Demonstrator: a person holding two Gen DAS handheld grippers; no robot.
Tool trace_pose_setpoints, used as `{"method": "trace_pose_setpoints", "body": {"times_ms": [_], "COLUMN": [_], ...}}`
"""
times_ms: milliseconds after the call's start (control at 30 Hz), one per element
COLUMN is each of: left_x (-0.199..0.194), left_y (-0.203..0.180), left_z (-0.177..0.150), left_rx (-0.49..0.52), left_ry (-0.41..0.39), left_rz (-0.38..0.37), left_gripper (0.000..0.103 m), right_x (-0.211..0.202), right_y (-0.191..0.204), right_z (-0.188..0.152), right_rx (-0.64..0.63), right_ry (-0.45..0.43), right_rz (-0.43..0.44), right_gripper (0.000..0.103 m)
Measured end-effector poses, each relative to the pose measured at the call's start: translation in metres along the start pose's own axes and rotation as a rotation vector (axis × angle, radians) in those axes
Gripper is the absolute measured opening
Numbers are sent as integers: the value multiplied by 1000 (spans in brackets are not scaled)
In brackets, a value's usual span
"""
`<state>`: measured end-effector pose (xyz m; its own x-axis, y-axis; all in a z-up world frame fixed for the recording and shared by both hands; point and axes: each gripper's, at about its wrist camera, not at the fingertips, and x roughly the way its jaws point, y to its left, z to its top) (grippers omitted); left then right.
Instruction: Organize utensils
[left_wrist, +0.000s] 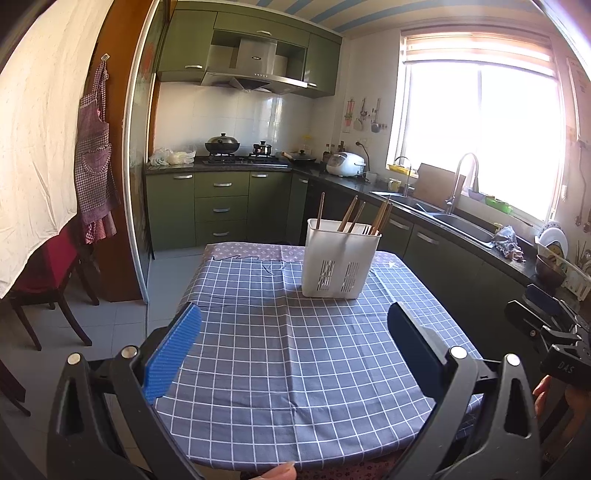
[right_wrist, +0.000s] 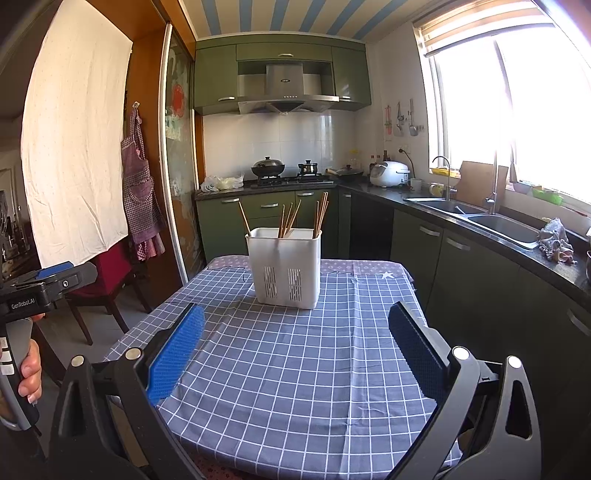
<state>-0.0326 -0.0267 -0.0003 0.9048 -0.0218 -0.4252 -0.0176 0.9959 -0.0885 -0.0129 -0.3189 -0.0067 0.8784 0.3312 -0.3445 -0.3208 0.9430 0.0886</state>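
Note:
A white slotted utensil holder (left_wrist: 340, 258) stands upright on the far part of the checked tablecloth (left_wrist: 280, 350). Several wooden chopsticks (left_wrist: 380, 216) stick up out of it. It also shows in the right wrist view (right_wrist: 286, 267), with the chopsticks (right_wrist: 288, 219) spread over its compartments. My left gripper (left_wrist: 293, 319) is open and empty, well short of the holder. My right gripper (right_wrist: 295, 323) is open and empty above the near half of the cloth (right_wrist: 295, 369). Each gripper shows at the edge of the other's view: the right one (left_wrist: 550, 317), the left one (right_wrist: 51, 277).
The table stands in a kitchen. Green cabinets and a dark counter with a sink (left_wrist: 439, 214) run along the right. A stove with pots (left_wrist: 225, 147) is at the back. A red chair (left_wrist: 48, 273) stands left of the table.

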Motion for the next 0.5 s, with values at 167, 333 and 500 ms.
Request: {"method": "trace_pose_setpoints", "body": {"times_ms": [167,333,500], "left_x": [-2,-2,-2], "left_y": [-3,-4,-4], "left_z": [-1,-1,-1], "left_rx": [11,12,12], "left_ry": [-3,-1,3], "left_rz": [-1,-3,-5], "left_gripper": [96,96,96], "right_x": [2,4,6], "right_y": [0,0,0], "right_z": [1,1,1], "right_rx": [2,5,4], "right_ry": [5,9,12], "right_rz": [3,6,7], "right_gripper": [98,98,98]}}
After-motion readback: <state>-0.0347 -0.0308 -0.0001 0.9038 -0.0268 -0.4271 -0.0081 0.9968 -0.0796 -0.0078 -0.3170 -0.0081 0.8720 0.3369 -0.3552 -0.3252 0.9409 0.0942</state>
